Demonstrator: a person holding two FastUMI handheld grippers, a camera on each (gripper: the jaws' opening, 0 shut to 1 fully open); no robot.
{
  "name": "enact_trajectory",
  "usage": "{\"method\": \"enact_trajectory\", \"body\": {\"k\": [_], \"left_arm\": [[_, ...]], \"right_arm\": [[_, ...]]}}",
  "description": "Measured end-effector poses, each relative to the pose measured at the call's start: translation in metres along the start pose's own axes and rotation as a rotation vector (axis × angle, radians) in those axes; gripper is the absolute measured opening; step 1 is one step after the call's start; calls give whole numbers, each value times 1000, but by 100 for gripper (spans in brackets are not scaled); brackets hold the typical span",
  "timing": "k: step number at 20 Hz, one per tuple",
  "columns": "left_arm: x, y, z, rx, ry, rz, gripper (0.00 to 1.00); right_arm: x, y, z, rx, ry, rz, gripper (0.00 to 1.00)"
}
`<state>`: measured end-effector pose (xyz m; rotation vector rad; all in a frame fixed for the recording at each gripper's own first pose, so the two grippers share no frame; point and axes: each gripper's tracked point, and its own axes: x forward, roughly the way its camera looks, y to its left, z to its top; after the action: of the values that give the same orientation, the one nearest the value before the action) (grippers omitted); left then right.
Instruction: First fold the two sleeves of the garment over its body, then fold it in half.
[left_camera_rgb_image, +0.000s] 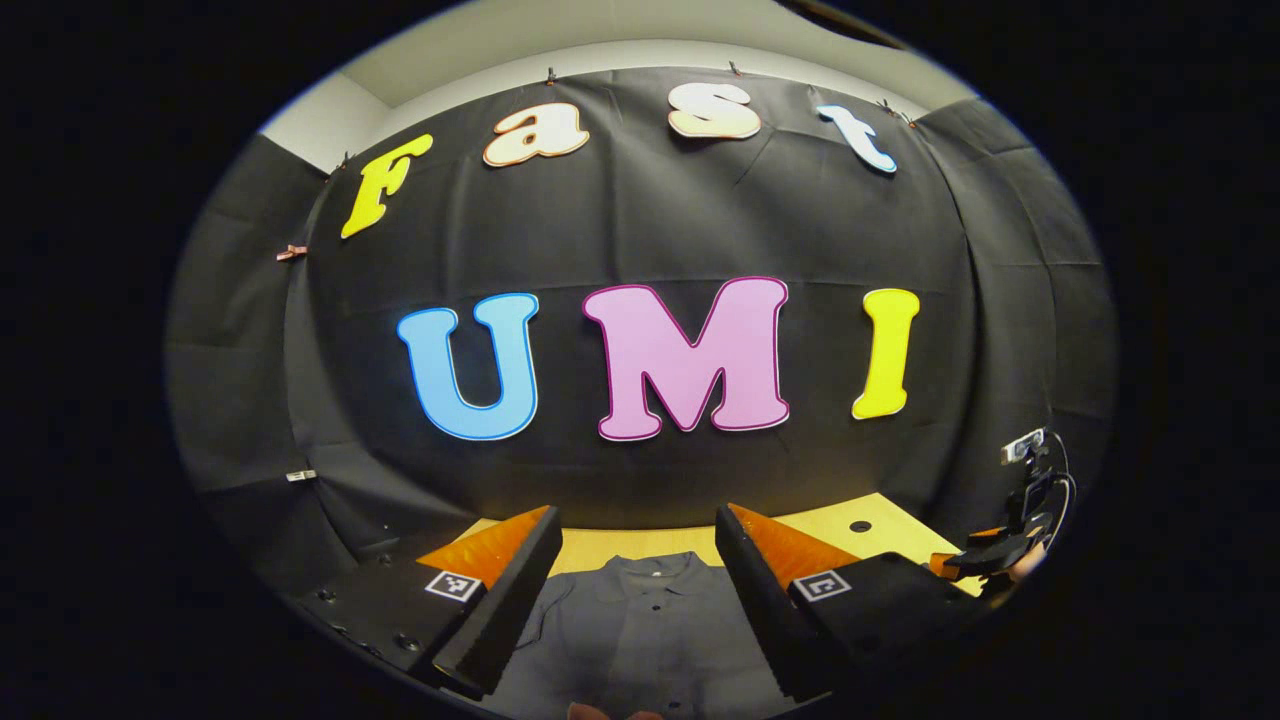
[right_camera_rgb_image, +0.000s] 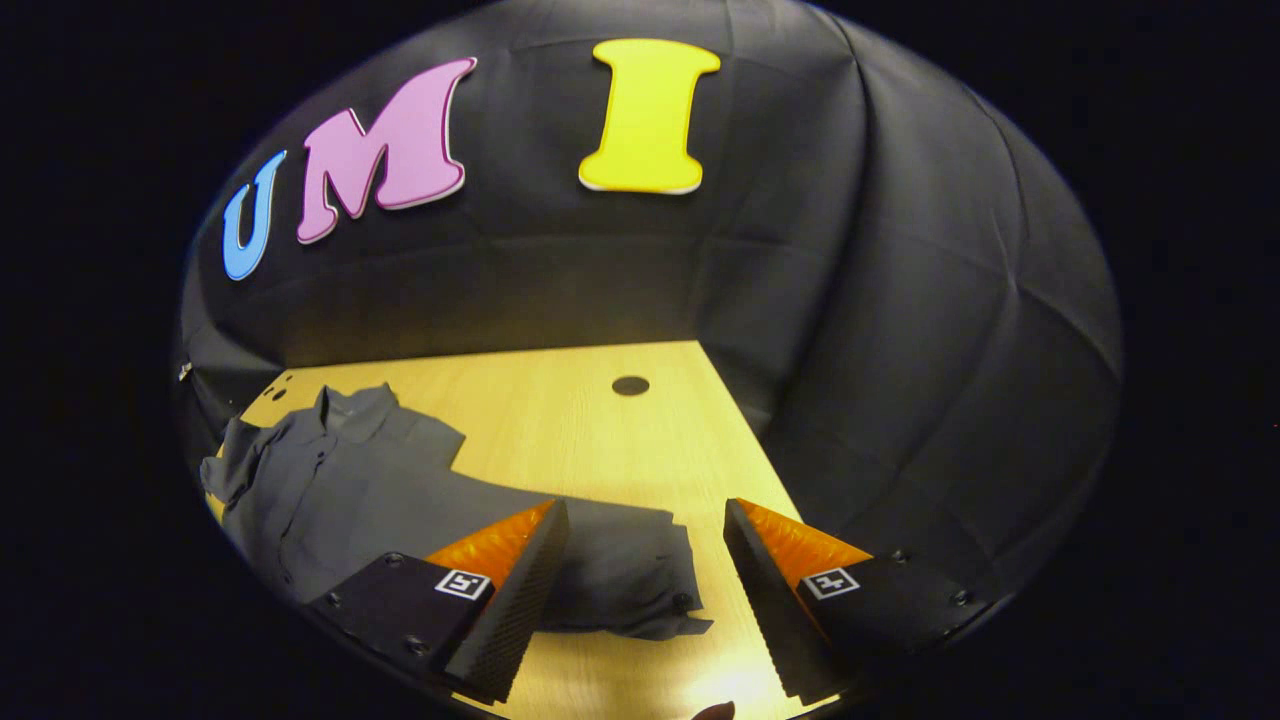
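On the table (right_camera_rgb_image: 560, 420), a grey shirt (right_camera_rgb_image: 340, 490) lies flat, collar toward the far wall, one sleeve (right_camera_rgb_image: 630, 570) stretched out to the right. Right tongs (right_camera_rgb_image: 645, 585) hang above that sleeve, fingers spread wide, holding nothing. Left tongs (left_camera_rgb_image: 635, 590) hover over the shirt's body (left_camera_rgb_image: 640, 630), collar and button placket between the parted fingers, nothing held. Far right in the left gripper view, the other tongs and a bit of hand (left_camera_rgb_image: 1025, 565). Round hole (right_camera_rgb_image: 630, 385) in the table near the far edge.

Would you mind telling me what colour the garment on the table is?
Plain dark grey; the garment shows best in the right gripper view.
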<state>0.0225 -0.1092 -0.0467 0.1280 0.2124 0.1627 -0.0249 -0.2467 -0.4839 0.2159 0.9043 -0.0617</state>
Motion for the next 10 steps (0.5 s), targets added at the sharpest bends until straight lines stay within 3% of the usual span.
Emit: {"method": "enact_trajectory", "body": {"k": [10], "left_arm": [[-3,28,-11,11,48,97,96]], "right_arm": [[57,-10,-68,63,180,9,96]]}}
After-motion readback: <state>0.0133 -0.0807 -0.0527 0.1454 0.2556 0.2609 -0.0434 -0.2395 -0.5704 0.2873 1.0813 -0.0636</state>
